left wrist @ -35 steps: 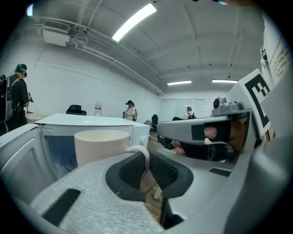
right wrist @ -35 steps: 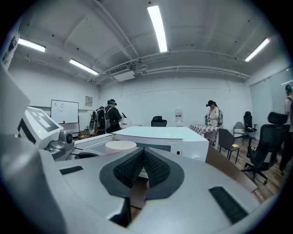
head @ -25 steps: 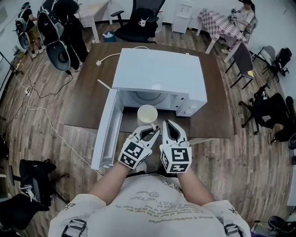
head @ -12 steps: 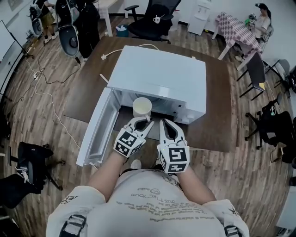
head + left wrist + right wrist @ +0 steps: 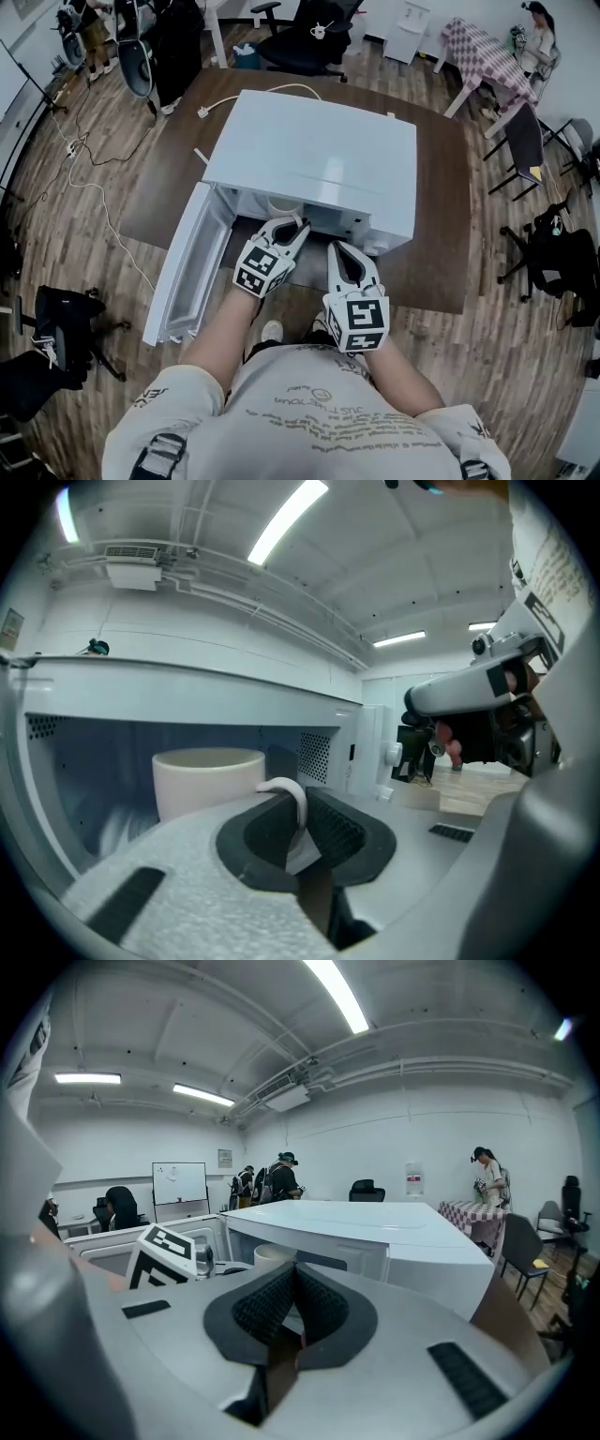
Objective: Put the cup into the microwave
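The cream cup (image 5: pixel 206 780) hangs by its handle (image 5: pixel 291 794) from my left gripper (image 5: pixel 298 810), which is shut on that handle. The cup is level with the open cavity of the white microwave (image 5: pixel 314 159). In the head view only a sliver of the cup (image 5: pixel 281 204) shows under the oven's top, just past my left gripper (image 5: pixel 292 225). The oven door (image 5: pixel 183 267) stands swung open to the left. My right gripper (image 5: pixel 342 255) hovers before the oven's control side; its pads meet with nothing between them (image 5: pixel 295 1283).
The microwave sits on a brown table (image 5: pixel 441 234), and its cord (image 5: pixel 244 98) trails off the far left. A black office chair (image 5: pixel 309 37) and a checkered table (image 5: pixel 483 52) stand beyond it. A black bag (image 5: pixel 56 347) lies on the floor at the left.
My left gripper has carried the cup forward from in front of the oven into its opening, so the top now hides most of the cup. The right gripper has edged forward beside it.
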